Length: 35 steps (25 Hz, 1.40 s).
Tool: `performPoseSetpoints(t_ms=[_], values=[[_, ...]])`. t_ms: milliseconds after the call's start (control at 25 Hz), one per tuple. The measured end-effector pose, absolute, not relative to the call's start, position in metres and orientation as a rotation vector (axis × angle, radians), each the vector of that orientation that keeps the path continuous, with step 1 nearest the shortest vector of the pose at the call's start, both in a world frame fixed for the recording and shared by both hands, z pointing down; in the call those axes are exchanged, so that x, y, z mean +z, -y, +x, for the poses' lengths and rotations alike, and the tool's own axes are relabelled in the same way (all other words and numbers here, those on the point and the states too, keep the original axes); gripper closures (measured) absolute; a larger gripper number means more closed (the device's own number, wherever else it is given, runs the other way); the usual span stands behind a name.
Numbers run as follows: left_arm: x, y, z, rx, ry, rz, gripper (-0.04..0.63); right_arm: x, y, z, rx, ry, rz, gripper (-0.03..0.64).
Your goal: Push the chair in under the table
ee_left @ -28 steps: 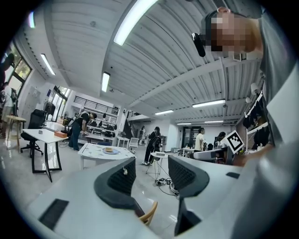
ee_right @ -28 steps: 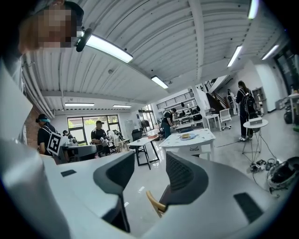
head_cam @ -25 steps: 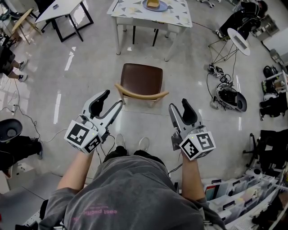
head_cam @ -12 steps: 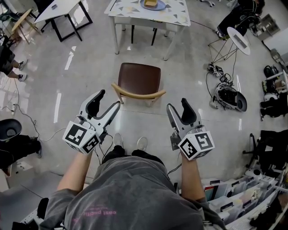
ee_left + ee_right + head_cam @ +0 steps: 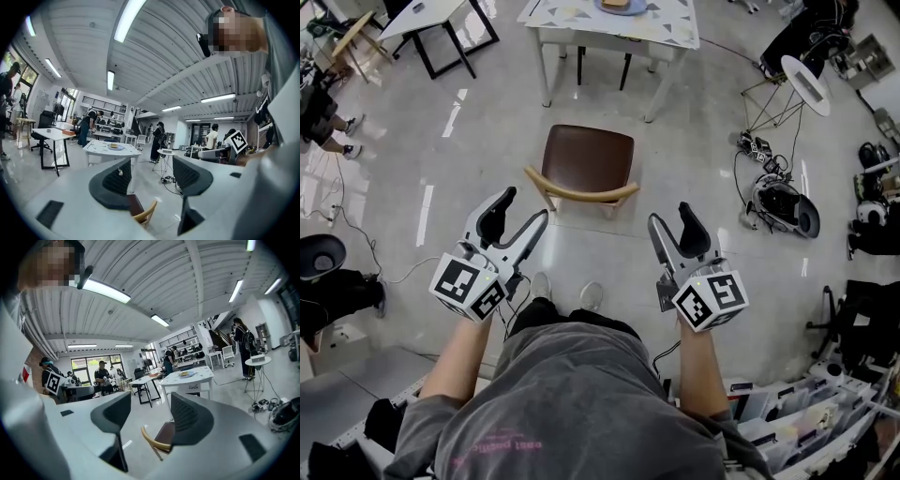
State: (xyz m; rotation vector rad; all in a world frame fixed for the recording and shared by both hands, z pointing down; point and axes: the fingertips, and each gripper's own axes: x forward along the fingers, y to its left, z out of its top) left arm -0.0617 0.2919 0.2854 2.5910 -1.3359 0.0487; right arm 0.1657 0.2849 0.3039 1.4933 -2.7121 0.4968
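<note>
While the person stood behind the chair [image 5: 586,164], the left tool [image 5: 528,204] and the right tool [image 5: 669,216] were both held with jaws wide apart and nothing between them. The chair stood on the floor [image 5: 469,141] just ahead of the two tools, its curved wooden back rail [image 5: 581,194] nearest them and touched by neither. The tabletop [image 5: 572,23] lay farther ahead, beyond the chair, with the brown seat wholly outside it.
</note>
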Motion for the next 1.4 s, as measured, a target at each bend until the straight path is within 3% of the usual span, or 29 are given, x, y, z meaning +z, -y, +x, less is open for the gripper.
performPoseSetpoints(t_ms=[760,1400], values=[[0.290,-0.251,-0.067,0.006,1.410,2.535,0.322,0.312,-0.235,0.172,0.511,2.715,1.428,0.368],[0.314,-0.128,-0.104,0.038,1.310,2.524,0.322,0.338,-0.127,0.135,0.579,2.617,1.480,0.368]])
